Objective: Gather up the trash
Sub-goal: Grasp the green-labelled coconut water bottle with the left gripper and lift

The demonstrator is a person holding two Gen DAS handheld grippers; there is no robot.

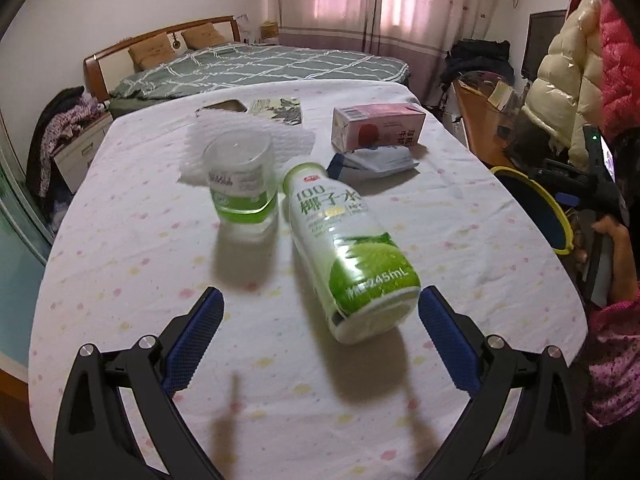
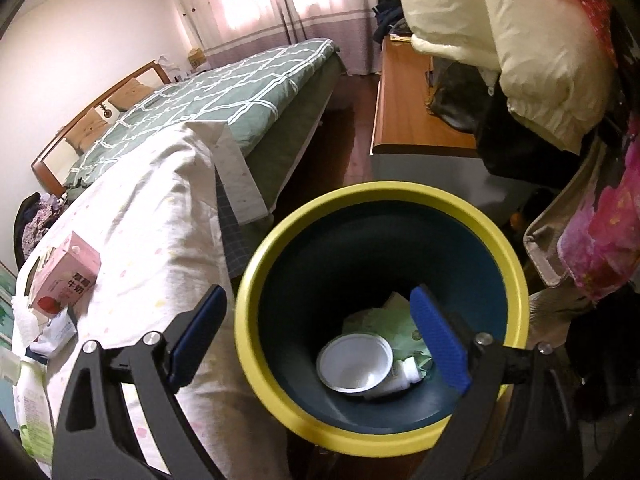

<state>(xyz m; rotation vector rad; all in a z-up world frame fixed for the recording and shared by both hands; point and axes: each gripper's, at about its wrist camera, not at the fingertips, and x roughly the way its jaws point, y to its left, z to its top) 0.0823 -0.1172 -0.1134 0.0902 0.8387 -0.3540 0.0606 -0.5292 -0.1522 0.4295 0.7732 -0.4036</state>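
Observation:
A green-and-white drink bottle (image 1: 348,248) lies on its side on the table. Its base rests between the fingers of my left gripper (image 1: 320,294), close to the right pad; the pads do not press on it and the gripper is open. Behind it stand a clear plastic cup (image 1: 240,176) with a green bottom, a pink milk carton (image 1: 376,126) and a white-and-blue wrapper (image 1: 372,164). My right gripper (image 2: 318,292) hangs open and empty over the yellow-rimmed bin (image 2: 256,280). In the bin lie a white bowl (image 2: 354,364), green packaging (image 2: 384,320) and a small white bottle (image 2: 404,376).
A white tissue (image 1: 248,140), a phone (image 1: 222,106) and a booklet (image 1: 276,108) lie at the far end of the dotted tablecloth (image 1: 140,248). The bin (image 1: 528,208) stands off the table's right edge, beside a person's hand (image 1: 612,232). Beyond are a bed (image 1: 260,64) and hanging jackets (image 2: 520,40).

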